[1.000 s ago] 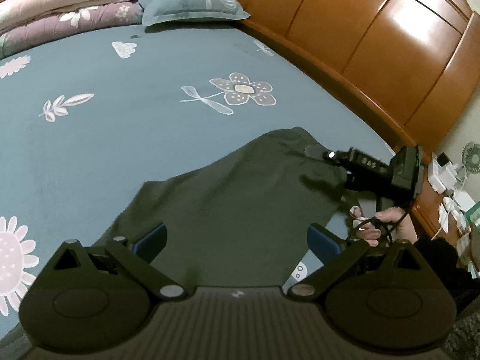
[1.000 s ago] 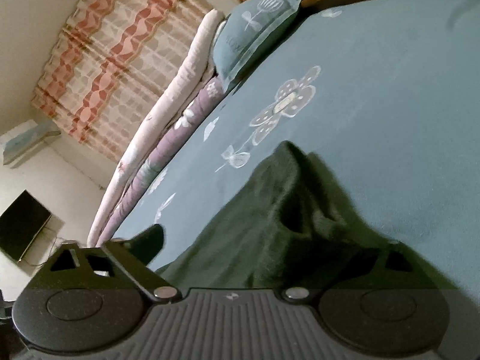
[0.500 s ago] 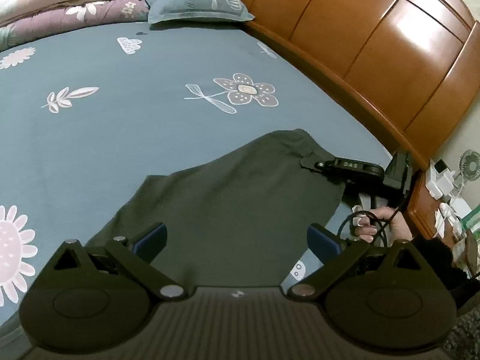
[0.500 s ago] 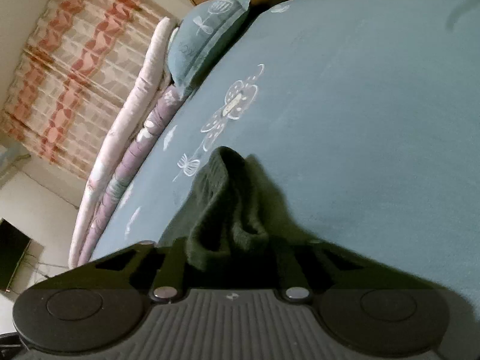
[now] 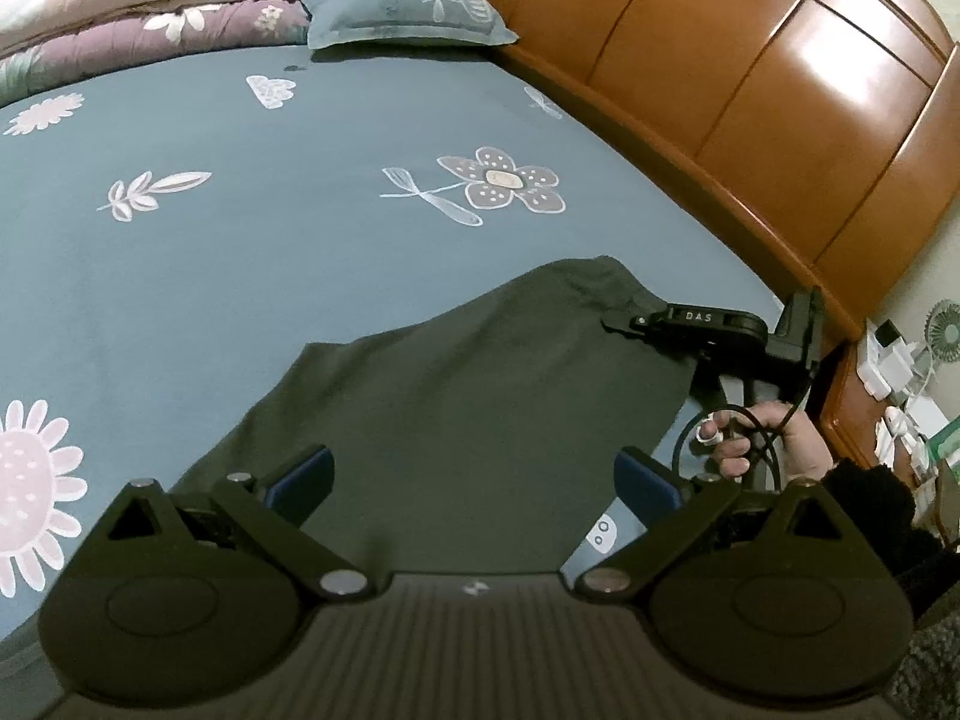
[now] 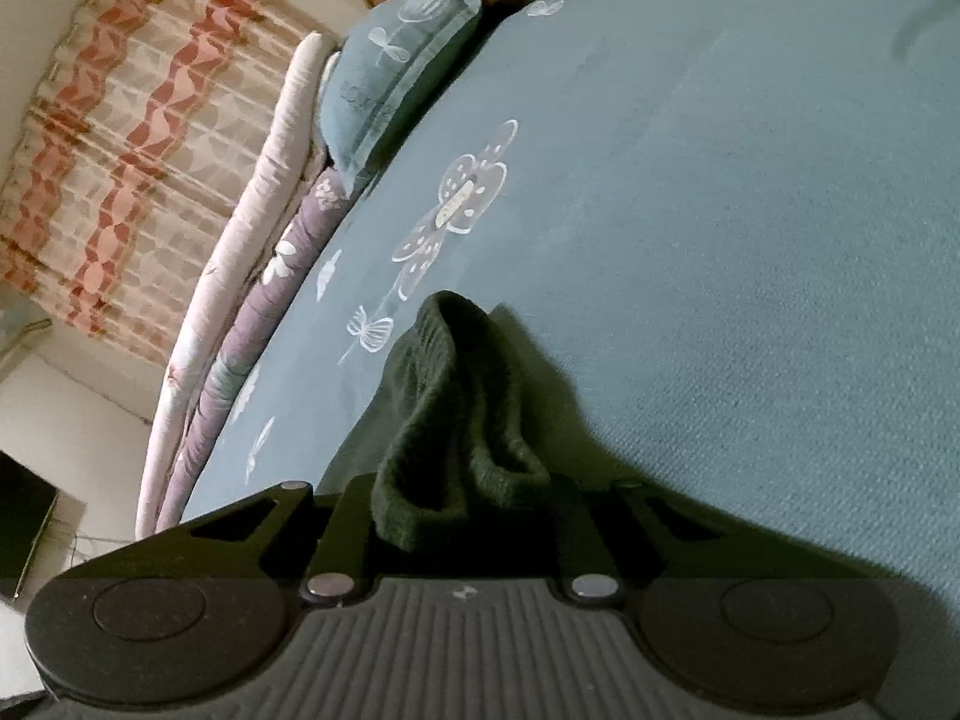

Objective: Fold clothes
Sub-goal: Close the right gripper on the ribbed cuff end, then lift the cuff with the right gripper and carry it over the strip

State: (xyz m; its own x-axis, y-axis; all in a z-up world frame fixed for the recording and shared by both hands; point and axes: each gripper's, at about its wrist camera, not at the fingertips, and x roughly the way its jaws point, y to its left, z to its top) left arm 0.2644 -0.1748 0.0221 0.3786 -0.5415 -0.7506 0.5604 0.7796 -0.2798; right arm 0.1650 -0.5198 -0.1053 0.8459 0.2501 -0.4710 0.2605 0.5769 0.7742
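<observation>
Fingers (image 6: 351, 531) of the right gripper (image 6: 462, 516) are clamped on a bunched corner of the dark green garment (image 5: 480, 396); the left gripper (image 5: 474, 474) hangs over the near edge with its blue-padded fingers (image 5: 300, 474) spread wide, gripping nothing. Garment lies mostly flat on the bed (image 5: 240, 210), near the wooden headboard (image 5: 750, 120) side. Risk noted: the pinch holds a thick knit roll (layers hard to count), so a pull may drag extra layers and skew the fold. With one corner held, the cloth could also slide across the sheet.
</observation>
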